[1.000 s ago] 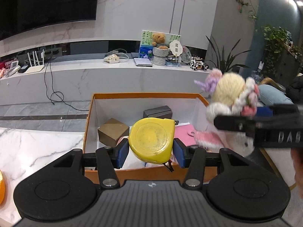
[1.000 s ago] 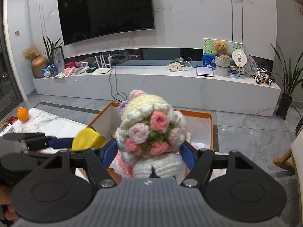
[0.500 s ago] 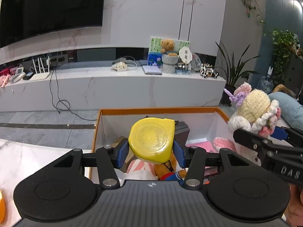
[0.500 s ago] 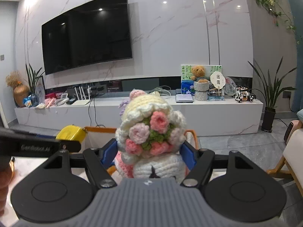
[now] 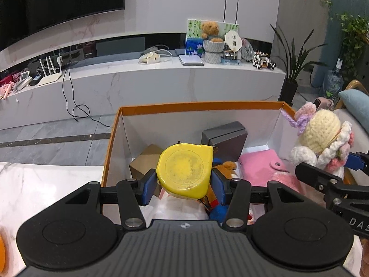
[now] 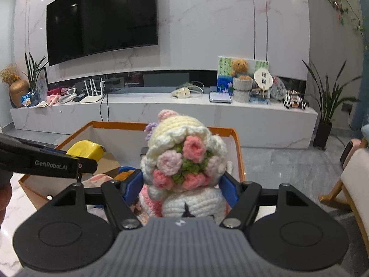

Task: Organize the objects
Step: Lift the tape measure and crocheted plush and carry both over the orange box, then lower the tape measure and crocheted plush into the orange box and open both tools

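Left wrist view: our left tool [image 5: 183, 184] grips the yellow tape [image 5: 184, 168] above the box [image 5: 110, 143], whose floor lies straight below. Beside it, nearer the right wall, our right tool [image 6: 182, 184] clamps the doll [image 6: 184, 159].

Left tool [image 5: 184, 185] has its blue pads clamped on both sides of a yellow tape measure [image 5: 184, 168], held up over the near edge of an orange-rimmed box [image 5: 200, 106]. Inside the box there's a grey case [image 5: 227, 136] leaning near the far wall, a brown cardboard box [image 5: 145, 161] on the left, a pink pouch [image 5: 263, 166] on the right, and a bit of a brown plush toy [image 5: 227, 167] poking out just right of the tape. Over on the right, the right tool [image 5: 334, 168] grips a crocheted doll [image 5: 320, 138] above the box's right edge. White marble bench [image 5: 41, 184] under the box on the left.
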Demonstrator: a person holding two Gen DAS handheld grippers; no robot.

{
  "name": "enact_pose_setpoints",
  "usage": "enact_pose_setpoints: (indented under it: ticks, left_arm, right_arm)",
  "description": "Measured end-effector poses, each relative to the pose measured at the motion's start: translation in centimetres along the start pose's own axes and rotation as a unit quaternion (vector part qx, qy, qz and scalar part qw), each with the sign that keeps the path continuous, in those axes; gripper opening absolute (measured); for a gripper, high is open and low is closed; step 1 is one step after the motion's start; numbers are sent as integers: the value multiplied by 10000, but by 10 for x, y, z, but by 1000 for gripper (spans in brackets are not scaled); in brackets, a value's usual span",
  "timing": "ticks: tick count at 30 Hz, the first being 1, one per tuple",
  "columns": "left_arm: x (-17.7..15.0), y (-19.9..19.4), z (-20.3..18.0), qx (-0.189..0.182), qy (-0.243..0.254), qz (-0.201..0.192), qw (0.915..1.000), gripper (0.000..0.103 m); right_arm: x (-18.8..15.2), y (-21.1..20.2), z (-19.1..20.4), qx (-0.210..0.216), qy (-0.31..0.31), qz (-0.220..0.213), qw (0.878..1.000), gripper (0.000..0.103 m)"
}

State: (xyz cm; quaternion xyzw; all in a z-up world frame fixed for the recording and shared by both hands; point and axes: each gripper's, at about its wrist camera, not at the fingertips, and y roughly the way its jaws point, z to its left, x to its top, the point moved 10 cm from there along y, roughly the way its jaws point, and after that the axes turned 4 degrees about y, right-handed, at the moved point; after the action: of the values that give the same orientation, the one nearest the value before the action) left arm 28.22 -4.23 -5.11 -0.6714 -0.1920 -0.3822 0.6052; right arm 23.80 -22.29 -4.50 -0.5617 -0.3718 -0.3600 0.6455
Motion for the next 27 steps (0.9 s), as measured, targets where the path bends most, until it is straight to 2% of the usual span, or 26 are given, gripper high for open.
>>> enact_pose_setpoints:
  ticks: [5, 10, 14, 16, 19, 27]
  left_arm:
    - [3, 6, 3, 53, 21, 61, 10000, 59]
    - [22, 22, 6, 76, 147, 199, 9997, 59]
    - [28, 47, 1, 17, 440, 673, 9968, 59]
    - [25, 59, -3, 101, 661, 888, 9938, 59]
    - [22, 73, -6, 123, 701, 1117, 9912, 59]
    - [21, 89, -3, 213, 622, 1281, 9896, 59]
  right_arm:
    - [-8, 10, 0, 38, 58, 302, 9995, 72]
    - [-26, 14, 7, 42, -98, 617, 9980, 73]
    - [-30, 18, 4, 58, 26, 784, 9969, 73]
    - [-29, 19, 5, 70, -17, 828, 9965, 73]
    - [-29, 22, 6, 61, -47, 871, 9962, 76]
    - [-30, 20, 8, 60, -64, 909, 9958, 76]
